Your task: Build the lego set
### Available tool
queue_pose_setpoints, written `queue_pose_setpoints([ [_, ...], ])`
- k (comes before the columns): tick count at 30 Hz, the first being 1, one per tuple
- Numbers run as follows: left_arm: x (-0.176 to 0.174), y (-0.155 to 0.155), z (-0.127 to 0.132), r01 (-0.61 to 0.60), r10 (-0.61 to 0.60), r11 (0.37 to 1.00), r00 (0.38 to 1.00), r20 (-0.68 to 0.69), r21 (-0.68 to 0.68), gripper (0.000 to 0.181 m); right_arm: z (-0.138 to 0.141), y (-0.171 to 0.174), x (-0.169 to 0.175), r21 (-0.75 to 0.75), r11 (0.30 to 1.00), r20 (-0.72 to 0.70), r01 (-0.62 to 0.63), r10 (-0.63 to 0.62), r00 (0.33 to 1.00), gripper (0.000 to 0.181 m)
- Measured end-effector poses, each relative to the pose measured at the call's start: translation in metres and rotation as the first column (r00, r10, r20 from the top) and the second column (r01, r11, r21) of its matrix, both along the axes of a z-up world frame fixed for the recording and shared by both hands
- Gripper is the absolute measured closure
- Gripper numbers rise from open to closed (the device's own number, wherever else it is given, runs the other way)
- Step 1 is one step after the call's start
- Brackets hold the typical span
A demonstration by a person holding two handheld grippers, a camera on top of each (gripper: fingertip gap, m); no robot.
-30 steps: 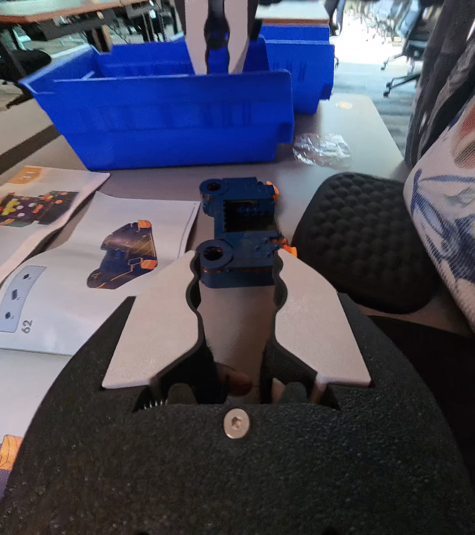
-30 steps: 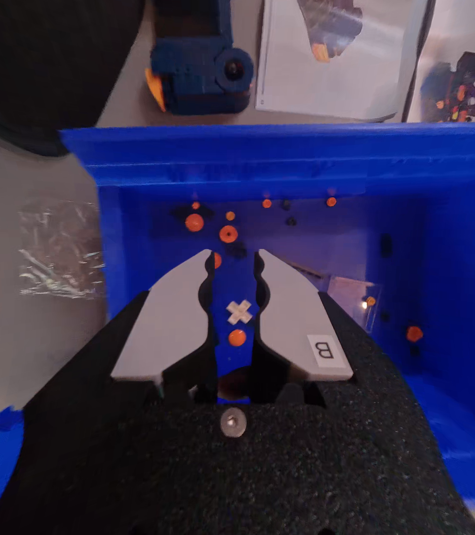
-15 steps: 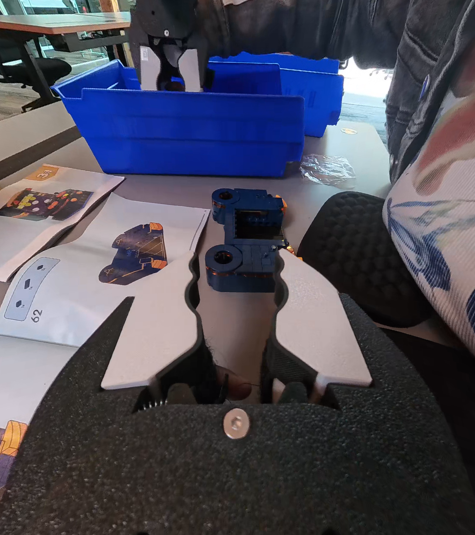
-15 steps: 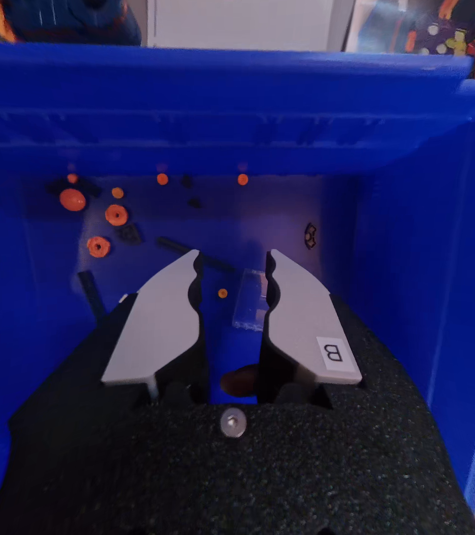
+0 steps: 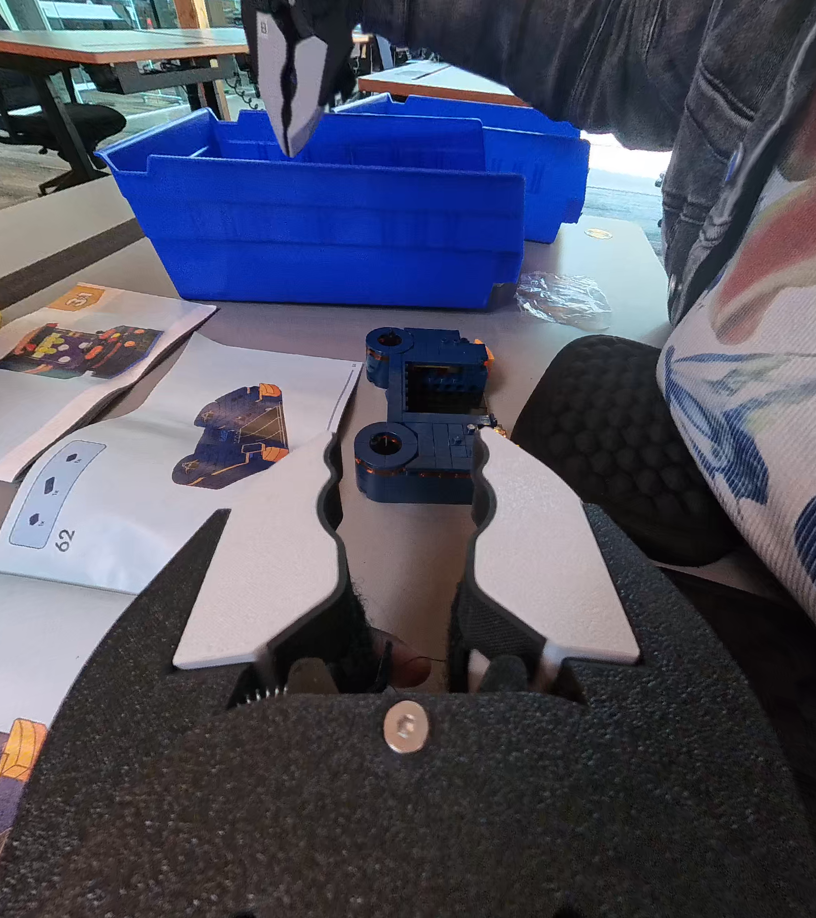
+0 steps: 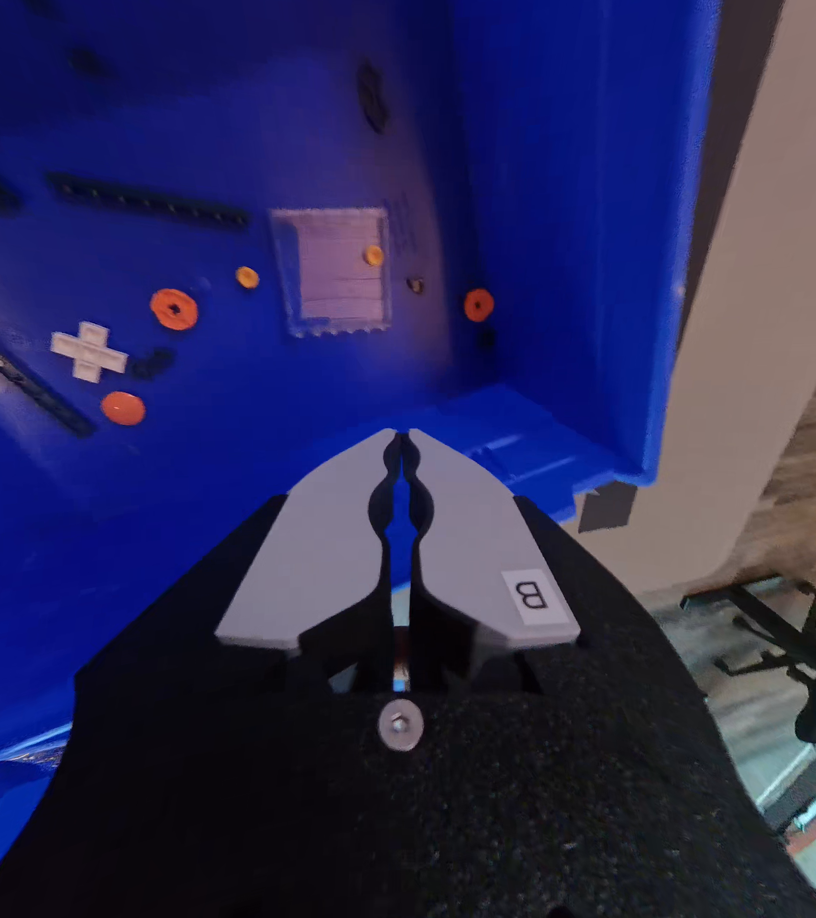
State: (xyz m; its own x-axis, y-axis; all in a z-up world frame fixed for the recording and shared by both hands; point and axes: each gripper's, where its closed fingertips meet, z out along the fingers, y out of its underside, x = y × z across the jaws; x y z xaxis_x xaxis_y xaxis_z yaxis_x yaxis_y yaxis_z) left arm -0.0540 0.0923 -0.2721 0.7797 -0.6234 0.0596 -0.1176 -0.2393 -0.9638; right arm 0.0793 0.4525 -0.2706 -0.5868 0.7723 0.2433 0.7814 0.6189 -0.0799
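Already the right gripper [image 6: 402, 437] is pinched closed above the bin [image 6: 570, 248], any piece between its tips too small to confirm; it could drop. Left gripper [image 5: 403, 442] gapes empty beside the model [image 5: 421, 422] on the table [image 5: 619, 238].

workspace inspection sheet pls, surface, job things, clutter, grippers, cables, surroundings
Surface: grey table, mostly covered.
Job's things: dark blue lego assembly on the table; open instruction booklet beside it; blue bin holding loose orange, black and white pieces, a white cross piece among them.
Clutter: crumpled clear plastic; black textured pad.
Grippers: left gripper open just short of the assembly; right gripper shut above the bin, grasp unclear.
Cables: nothing seen.
Surroundings: desks, office chair.
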Motion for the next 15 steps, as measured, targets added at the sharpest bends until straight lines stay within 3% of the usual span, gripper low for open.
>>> queue_pose_setpoints([
  [4,0.000,-0.001,0.001,0.004,-0.004,1.000,1.000,0.004,0.005,0.132,-0.007,-0.035,-0.008,-0.083,0.992,-0.010,-0.096,0.095,0.995,0.181],
  [10,-0.001,0.000,0.002,-0.003,0.003,1.000,1.000,0.013,0.010,0.132,-0.008,-0.034,-0.009,-0.119,0.991,-0.014,-0.067,0.066,0.998,0.171],
  [13,-0.001,0.000,0.002,-0.004,0.004,1.000,1.000,0.018,0.004,0.132,-0.004,-0.017,-0.011,-0.029,1.000,-0.050,-0.008,0.006,0.999,0.159],
  [15,-0.001,0.000,0.001,-0.002,0.002,1.000,1.000,0.019,-0.001,0.132,0.008,0.006,-0.014,0.018,0.995,-0.130,0.101,-0.098,0.987,0.142],
])
